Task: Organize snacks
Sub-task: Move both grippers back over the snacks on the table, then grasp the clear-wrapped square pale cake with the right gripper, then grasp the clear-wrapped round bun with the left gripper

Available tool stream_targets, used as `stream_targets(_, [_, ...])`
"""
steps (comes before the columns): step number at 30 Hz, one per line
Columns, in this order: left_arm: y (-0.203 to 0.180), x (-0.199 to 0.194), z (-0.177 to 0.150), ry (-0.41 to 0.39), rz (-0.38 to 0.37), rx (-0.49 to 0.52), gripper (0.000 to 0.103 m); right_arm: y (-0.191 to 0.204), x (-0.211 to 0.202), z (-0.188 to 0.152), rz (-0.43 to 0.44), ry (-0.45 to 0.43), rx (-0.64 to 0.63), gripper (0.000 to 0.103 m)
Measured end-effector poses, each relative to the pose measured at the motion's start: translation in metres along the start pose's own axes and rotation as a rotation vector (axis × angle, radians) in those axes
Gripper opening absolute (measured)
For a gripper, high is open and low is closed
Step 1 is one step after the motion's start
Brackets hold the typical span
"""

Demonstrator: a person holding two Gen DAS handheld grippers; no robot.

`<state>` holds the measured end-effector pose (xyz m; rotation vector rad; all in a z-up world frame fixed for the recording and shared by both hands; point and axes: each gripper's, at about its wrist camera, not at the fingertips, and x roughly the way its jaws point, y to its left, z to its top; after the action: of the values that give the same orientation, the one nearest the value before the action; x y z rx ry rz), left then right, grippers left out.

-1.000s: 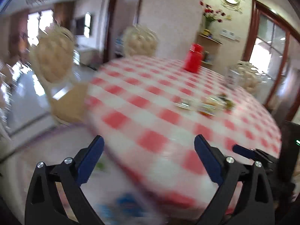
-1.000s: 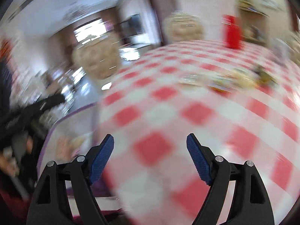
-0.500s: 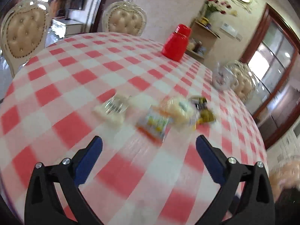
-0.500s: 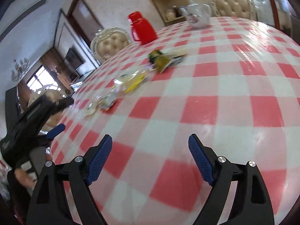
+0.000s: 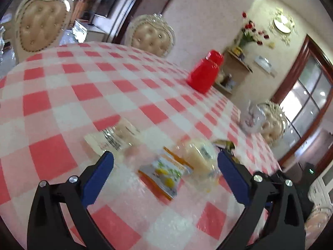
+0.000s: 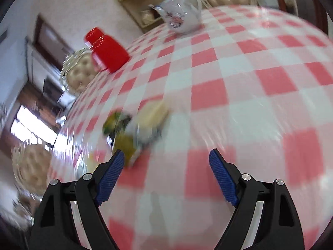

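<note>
Left gripper [image 5: 165, 171]: jaws spread wide, nothing held, low over the red-checked table [image 5: 62, 104]. Orange-edged snack packet [image 5: 164, 171] lies flat on the cloth between the fingertips. Pale bread snack in clear wrap [image 5: 199, 152] touches it at 2 o'clock; a clear-wrapped snack [image 5: 116, 135] sits near at 10 o'clock. Red jug [image 5: 205, 73] stands far at 1 o'clock.

Right gripper [image 6: 166, 167]: jaws spread wide, nothing held. Green-yellow packet [image 6: 122, 135], blurred, lies just off the left fingertip at 11 o'clock, against the pale bread snack. White teapot [image 6: 181, 16] stands far at 12 o'clock.
</note>
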<state>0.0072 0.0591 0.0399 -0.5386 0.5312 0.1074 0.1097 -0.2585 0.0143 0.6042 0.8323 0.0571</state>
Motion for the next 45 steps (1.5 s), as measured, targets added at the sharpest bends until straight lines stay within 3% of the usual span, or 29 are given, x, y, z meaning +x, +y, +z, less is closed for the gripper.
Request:
stream_targets(4, [0.004,0.001,0.001,-0.006,0.030,0.007,0.101,0.016,0.042,0.027,-0.009,0.024,0.032,0.083])
stream_targets(8, [0.007,0.000,0.002,-0.018,0.040,0.012,0.101,0.036,0.062,0.042,-0.106,0.017,-0.047,0.082])
stream_targets(11, [0.007,0.000,0.002,-0.012,0.043,0.019,0.101,0.042,0.060,0.036,-0.163,0.044,-0.140,0.066])
stream_targets(12, [0.008,0.001,0.003,-0.005,0.044,0.017,0.101,0.041,0.056,0.031,-0.174,0.043,-0.179,0.045])
stream_targets(13, [0.009,0.001,0.003,-0.004,0.050,0.015,0.101,0.035,0.049,0.026,-0.176,0.040,-0.203,0.045])
stream_targets(18, [0.019,-0.001,0.005,-0.011,0.070,-0.022,0.101,-0.005,-0.012,-0.003,-0.037,0.013,-0.186,0.045])
stream_targets(25, [0.019,-0.005,0.006,0.003,0.036,-0.029,0.101,-0.022,-0.087,-0.050,0.067,-0.098,-0.260,0.045])
stream_targets(28, [0.003,-0.001,0.001,0.023,0.013,0.036,0.101,-0.035,-0.086,-0.055,0.085,-0.070,-0.194,0.045])
stream_targets(31, [-0.028,0.023,0.001,0.119,-0.033,0.137,0.101,-0.032,-0.087,-0.055,0.082,-0.080,-0.211,0.045])
stream_targets(36, [-0.091,0.083,0.006,0.272,0.018,0.504,0.101,-0.035,-0.084,-0.056,0.052,-0.082,-0.219,0.045])
stream_targets(39, [-0.108,0.113,0.001,0.409,-0.049,0.654,0.101,-0.039,-0.084,-0.054,0.051,-0.085,-0.202,0.045])
stream_targets(43, [-0.122,0.138,-0.019,0.468,-0.049,0.854,0.101,-0.045,-0.086,-0.050,0.049,-0.091,-0.173,0.045])
stream_targets(45, [-0.122,0.149,-0.026,0.483,-0.044,0.892,0.102,-0.045,-0.086,-0.050,0.055,-0.089,-0.166,0.045])
